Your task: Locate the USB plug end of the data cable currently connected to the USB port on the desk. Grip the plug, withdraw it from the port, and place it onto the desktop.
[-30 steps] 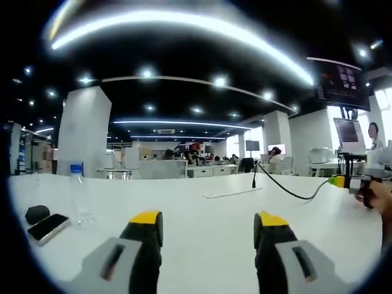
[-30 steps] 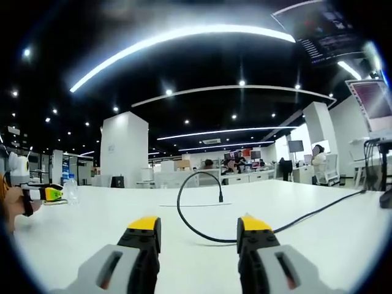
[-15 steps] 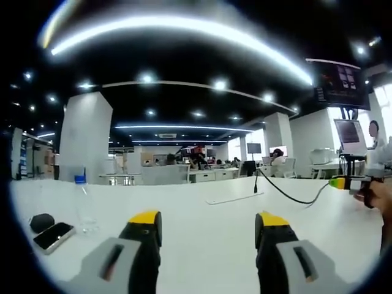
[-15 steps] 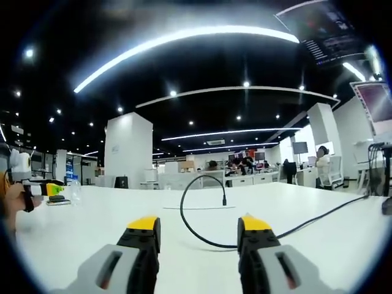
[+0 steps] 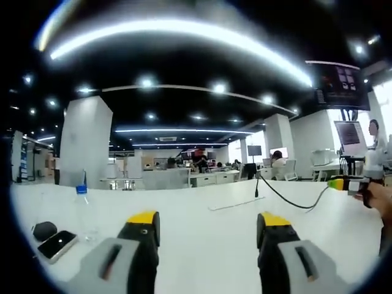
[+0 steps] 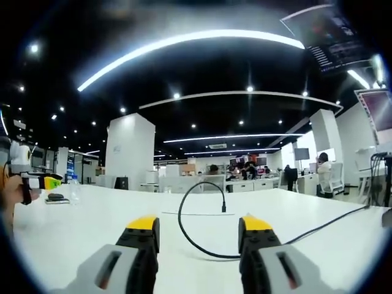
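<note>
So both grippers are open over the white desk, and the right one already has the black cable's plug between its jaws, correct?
Not quite. Both grippers are open over the desk, but the right gripper holds nothing. In the right gripper view the cable loops up beyond its jaws, and the plug hangs down at the slot in the desk, untouched. The left gripper is empty too.

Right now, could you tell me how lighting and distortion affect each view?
Left gripper view: ceiling light strip blown out and bowed by fisheye; white desk bright, water bottle faint. Right gripper view: same bowed strip; black cable sharp against the desk.
</note>
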`<move>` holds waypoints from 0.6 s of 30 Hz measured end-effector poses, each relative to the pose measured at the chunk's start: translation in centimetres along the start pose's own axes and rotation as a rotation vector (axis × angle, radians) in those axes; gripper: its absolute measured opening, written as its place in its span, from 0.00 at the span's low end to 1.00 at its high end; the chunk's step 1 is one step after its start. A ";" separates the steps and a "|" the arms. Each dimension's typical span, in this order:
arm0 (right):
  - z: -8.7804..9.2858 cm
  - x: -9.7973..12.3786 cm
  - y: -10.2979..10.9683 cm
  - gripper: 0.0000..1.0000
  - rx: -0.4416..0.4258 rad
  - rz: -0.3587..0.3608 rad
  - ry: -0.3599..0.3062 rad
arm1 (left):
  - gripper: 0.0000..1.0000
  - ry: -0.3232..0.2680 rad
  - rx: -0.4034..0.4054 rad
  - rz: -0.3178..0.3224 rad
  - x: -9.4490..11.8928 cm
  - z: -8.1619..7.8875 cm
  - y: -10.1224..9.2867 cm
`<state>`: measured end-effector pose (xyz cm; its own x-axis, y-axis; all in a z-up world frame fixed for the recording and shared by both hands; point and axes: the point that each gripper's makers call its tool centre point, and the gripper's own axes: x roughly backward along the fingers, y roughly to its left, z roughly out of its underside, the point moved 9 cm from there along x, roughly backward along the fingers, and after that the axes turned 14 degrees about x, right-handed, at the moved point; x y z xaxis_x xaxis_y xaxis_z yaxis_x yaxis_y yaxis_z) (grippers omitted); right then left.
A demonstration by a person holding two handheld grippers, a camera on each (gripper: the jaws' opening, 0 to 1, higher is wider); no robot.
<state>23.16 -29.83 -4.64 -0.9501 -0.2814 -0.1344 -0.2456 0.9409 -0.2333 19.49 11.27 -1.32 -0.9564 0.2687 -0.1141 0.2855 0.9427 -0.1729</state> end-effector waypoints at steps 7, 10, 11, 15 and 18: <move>-0.3 -0.3 -0.1 0.53 0.001 -0.024 0.001 | 0.64 -0.002 -0.047 0.012 -0.4 -0.9 -0.2; -0.6 -0.5 -0.2 0.54 0.003 -0.037 0.001 | 0.64 0.002 -0.070 0.029 -0.7 -1.4 -0.4; -0.7 -0.5 -0.2 0.54 0.009 -0.042 0.000 | 0.64 0.004 -0.078 0.035 -0.9 -1.5 -0.5; -0.9 -0.8 -0.2 0.54 0.025 -0.051 0.001 | 0.62 -0.005 -0.101 0.060 -1.5 -1.9 -0.8; -0.9 -1.2 -0.3 0.54 0.022 -0.061 0.000 | 0.62 -0.010 -0.103 0.085 -2.0 -1.9 -1.1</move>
<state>24.14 -29.58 -3.53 -0.9335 -0.3379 -0.1197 -0.2985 0.9176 -0.2625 20.91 10.06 0.95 -0.9281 0.3475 -0.1335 0.3576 0.9319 -0.0609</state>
